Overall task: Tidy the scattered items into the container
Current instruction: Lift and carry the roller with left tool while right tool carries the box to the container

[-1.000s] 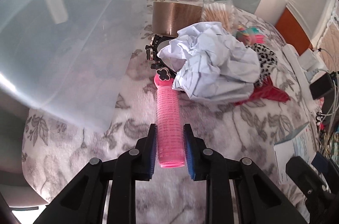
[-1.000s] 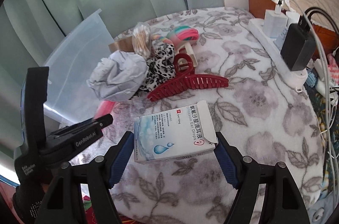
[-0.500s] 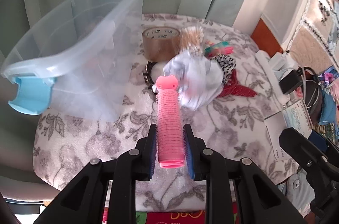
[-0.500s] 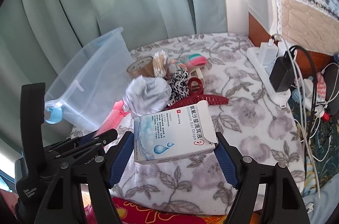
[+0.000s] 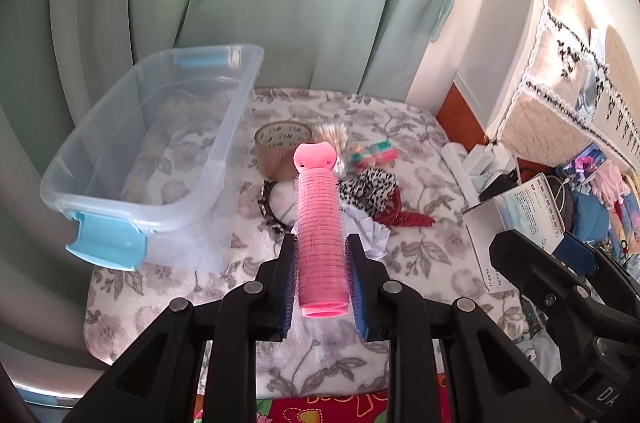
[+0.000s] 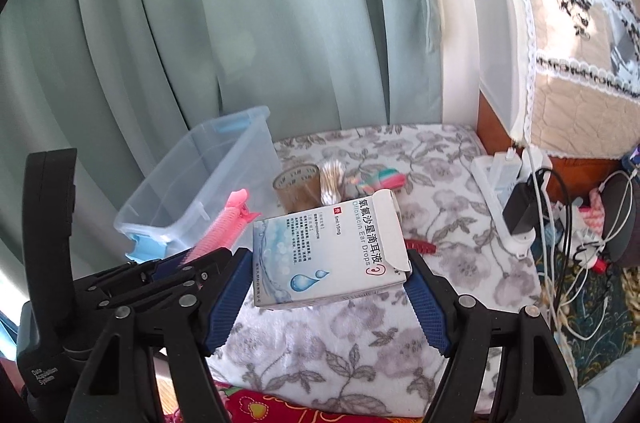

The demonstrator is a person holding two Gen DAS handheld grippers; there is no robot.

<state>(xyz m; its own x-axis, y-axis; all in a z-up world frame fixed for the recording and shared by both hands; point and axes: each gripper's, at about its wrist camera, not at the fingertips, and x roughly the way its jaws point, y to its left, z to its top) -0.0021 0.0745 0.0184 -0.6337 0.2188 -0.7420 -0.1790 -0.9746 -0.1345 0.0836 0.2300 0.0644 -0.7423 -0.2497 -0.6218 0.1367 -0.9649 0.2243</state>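
Pink hair roller [image 5: 320, 235] is clamped in the left tongs [image 5: 320, 287], above the bed's near edge, clear bin [image 5: 152, 159] at the left edge. Right tongs [image 6: 328, 287] grip the ear-drops box [image 6: 326, 255]. I'd carry both over the rim before letting go.

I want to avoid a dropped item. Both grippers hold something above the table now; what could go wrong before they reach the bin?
The hair roller is held near one end only, so it may tilt or slip. The box sits between wide jaws and might twist out. The bin stands left, so the grippers may collide.
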